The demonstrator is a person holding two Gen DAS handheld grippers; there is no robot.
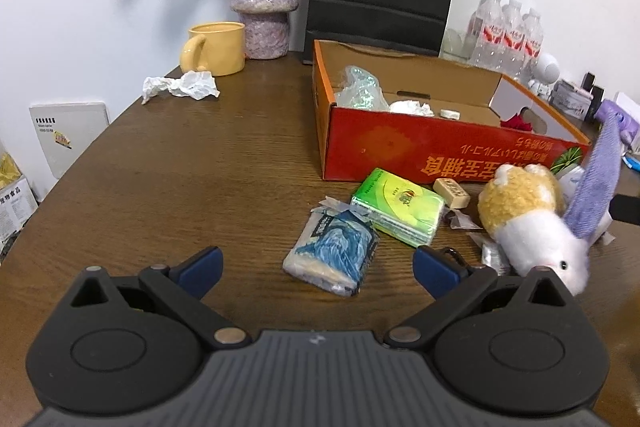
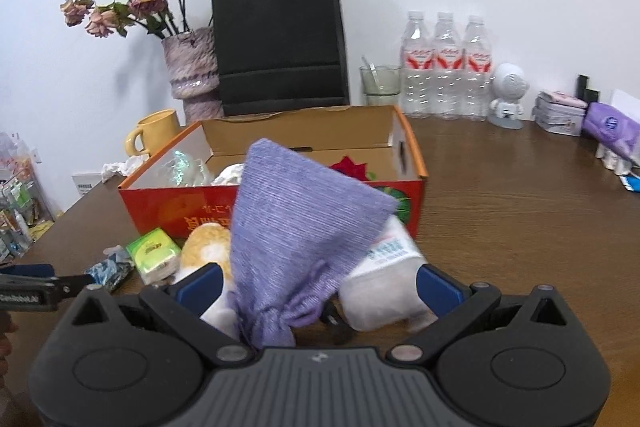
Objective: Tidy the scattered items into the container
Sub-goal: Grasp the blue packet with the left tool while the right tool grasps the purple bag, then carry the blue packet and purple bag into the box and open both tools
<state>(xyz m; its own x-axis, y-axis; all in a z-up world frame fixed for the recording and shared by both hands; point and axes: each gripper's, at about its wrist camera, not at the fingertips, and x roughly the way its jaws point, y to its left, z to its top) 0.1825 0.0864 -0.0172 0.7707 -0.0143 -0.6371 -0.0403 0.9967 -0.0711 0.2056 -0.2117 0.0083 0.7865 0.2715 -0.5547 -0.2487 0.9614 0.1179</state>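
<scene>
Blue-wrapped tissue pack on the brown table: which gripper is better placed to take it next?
Left. The left gripper is open, with the blue-wrapped tissue pack lying between its fingers. The right gripper is crowded by the purple knitted cloth, and the pack sits far off to its left.

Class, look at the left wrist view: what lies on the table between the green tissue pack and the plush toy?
A small beige block lies between the green tissue pack and the plush toy, with crumpled wrapper scraps just below it.

Left of the red box [image 1: 400,143] the table [image 1: 200,163] lies bare; its front wall is crowded by tissue packs [image 1: 396,205] and plush toy [image 1: 528,223].
</scene>
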